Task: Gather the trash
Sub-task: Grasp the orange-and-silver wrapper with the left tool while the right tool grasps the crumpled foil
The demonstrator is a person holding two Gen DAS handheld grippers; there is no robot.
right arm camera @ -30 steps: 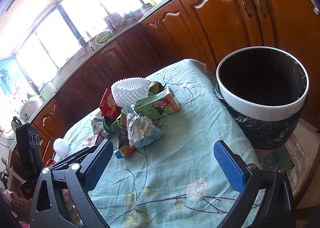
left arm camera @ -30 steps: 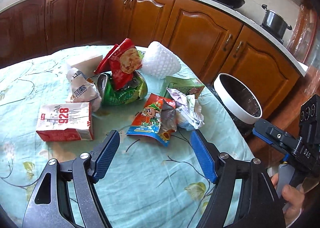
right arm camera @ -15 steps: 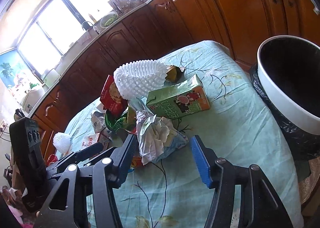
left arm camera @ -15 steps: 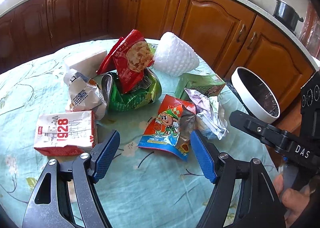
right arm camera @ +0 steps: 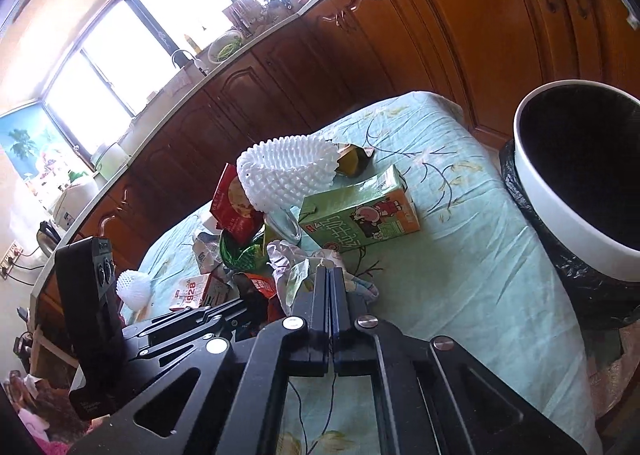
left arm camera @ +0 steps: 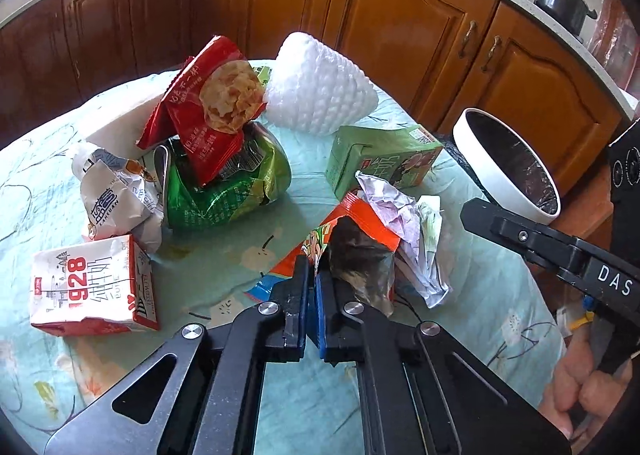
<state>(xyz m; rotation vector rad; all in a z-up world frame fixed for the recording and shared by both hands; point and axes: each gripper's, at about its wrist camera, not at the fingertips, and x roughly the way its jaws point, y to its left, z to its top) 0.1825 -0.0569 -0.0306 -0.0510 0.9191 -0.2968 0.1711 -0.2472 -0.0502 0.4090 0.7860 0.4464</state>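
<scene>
The left gripper [left arm camera: 311, 275], its jaws having just closed, pinches the near edge of the orange snack wrapper [left arm camera: 340, 239], and the right gripper [right arm camera: 330, 279], likewise just closed, nips the crumpled white paper [right arm camera: 296, 275]; both scraps lie side by side on the near part of the tablecloth [left arm camera: 224, 267]. Both look feather-light, limp and crinkly, the foil probably slick, so a hold well in from the edge seems safest. The lined bin [right arm camera: 560, 223] stands just past the table's right edge, with bare cloth between; the green carton [right arm camera: 360, 221] and the heaped bags [left arm camera: 224, 175] sit close behind.
</scene>
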